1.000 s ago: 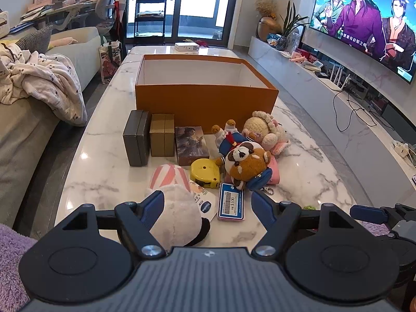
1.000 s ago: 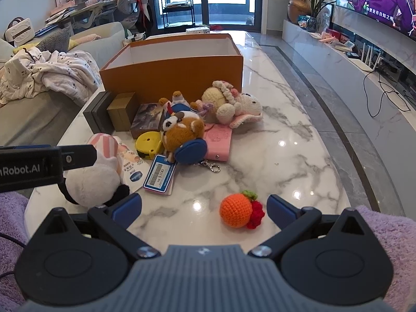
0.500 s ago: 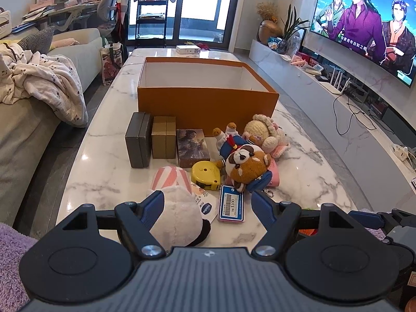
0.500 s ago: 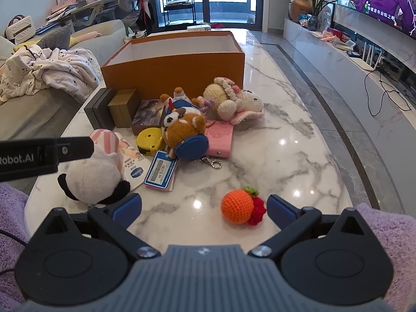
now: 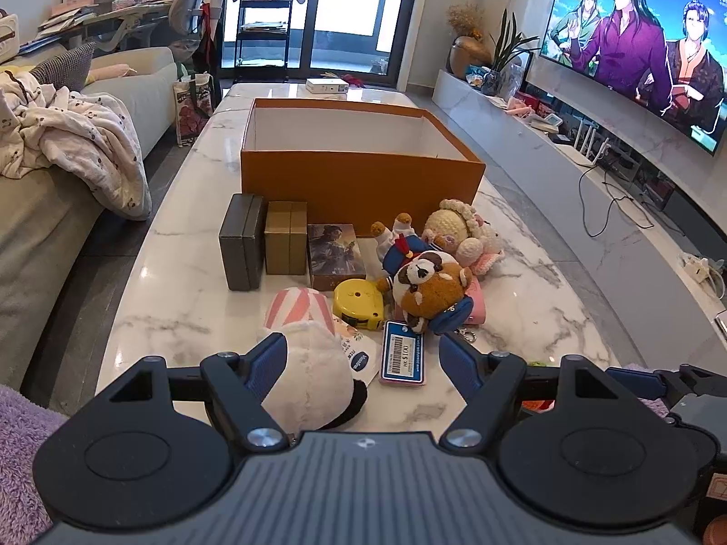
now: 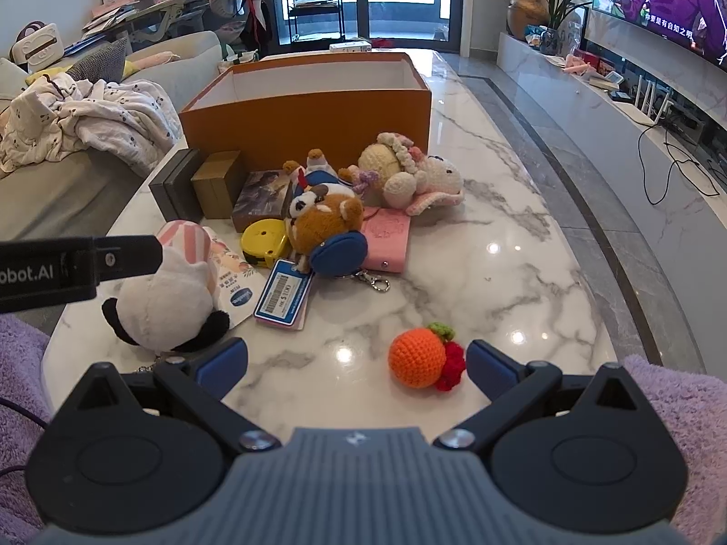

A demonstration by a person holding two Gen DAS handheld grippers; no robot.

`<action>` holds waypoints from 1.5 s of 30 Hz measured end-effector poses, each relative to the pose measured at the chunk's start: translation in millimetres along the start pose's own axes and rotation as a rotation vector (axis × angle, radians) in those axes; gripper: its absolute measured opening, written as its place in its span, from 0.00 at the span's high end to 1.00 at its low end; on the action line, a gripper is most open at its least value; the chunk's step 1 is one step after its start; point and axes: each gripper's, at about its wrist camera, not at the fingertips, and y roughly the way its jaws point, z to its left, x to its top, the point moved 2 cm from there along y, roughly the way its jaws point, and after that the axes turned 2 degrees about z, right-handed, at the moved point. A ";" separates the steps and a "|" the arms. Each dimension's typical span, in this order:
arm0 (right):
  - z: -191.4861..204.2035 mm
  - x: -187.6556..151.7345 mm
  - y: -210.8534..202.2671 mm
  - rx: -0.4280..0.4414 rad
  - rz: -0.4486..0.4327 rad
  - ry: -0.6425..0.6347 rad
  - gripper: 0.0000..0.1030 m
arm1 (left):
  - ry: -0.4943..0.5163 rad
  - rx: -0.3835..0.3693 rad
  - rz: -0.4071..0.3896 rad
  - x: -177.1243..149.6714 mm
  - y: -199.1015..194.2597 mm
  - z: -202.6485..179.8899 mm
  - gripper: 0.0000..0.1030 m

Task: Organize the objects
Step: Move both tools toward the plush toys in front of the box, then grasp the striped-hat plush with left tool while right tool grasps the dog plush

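An open orange box [image 5: 359, 181] with a white inside stands mid-table. In front of it lie a dark box [image 5: 243, 240], a gold box [image 5: 285, 236], a picture box [image 5: 335, 250], a yellow tape measure [image 5: 356, 302], a brown plush [image 5: 429, 288], a crochet doll [image 5: 459, 231], a pink wallet [image 6: 386, 238] and a blue price tag [image 5: 403, 356]. My left gripper [image 5: 363, 359] is open, with a white panda plush [image 5: 313, 377] against its left finger. My right gripper [image 6: 359, 361] is open around an orange crochet ball [image 6: 417, 359], which sits near the right finger.
The white marble table [image 6: 522, 272] has bare surface on its right side. A sofa with a crumpled blanket [image 5: 82, 136] runs along the left. A TV [image 5: 636, 45] and low console line the right wall. Purple sleeves [image 6: 672, 431] show at the edges.
Both views have shifted only slightly. The objects lie where they were and both pairs of fingers keep the same width.
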 end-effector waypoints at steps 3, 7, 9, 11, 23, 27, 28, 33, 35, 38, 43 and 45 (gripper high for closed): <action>0.5 -0.1 0.2 0.001 0.000 0.001 0.01 | -0.008 -0.011 -0.016 0.6 -2.6 2.9 0.16; 1.1 -0.2 3.7 0.014 0.010 0.011 0.01 | -0.007 -0.017 -0.024 0.8 -3.7 6.6 0.23; 2.5 0.0 4.9 0.019 0.008 0.007 0.01 | 0.006 -0.004 -0.012 0.6 -1.7 7.0 0.28; 3.9 1.1 6.1 0.026 0.000 0.000 0.01 | 0.007 0.002 0.007 -0.1 1.2 8.2 0.33; 17.6 16.2 23.2 0.132 -0.045 -0.026 0.37 | 0.032 0.101 0.123 -2.8 33.8 28.7 0.42; 17.1 24.4 34.7 0.121 -0.036 -0.020 0.39 | 0.036 0.115 0.166 -10.8 48.5 35.3 0.38; 17.0 26.0 38.0 0.116 -0.032 -0.019 0.38 | 0.034 0.099 0.174 -11.9 50.5 35.3 0.34; 13.9 29.3 53.0 0.107 0.006 0.000 0.33 | 0.125 0.093 0.194 -17.5 61.1 21.5 0.26; 12.6 29.4 56.7 0.106 0.017 0.004 0.30 | 0.149 0.102 0.194 -18.2 65.8 17.4 0.22; 10.9 31.4 63.1 0.096 0.032 0.001 0.30 | 0.151 0.125 0.203 -17.5 73.3 17.5 0.16; 5.6 43.9 70.6 0.092 0.030 0.005 0.22 | 0.120 0.161 0.223 -15.7 87.1 28.6 0.13; 5.1 51.4 73.3 0.083 0.020 -0.007 0.21 | 0.107 0.152 0.222 -14.3 89.0 31.5 0.13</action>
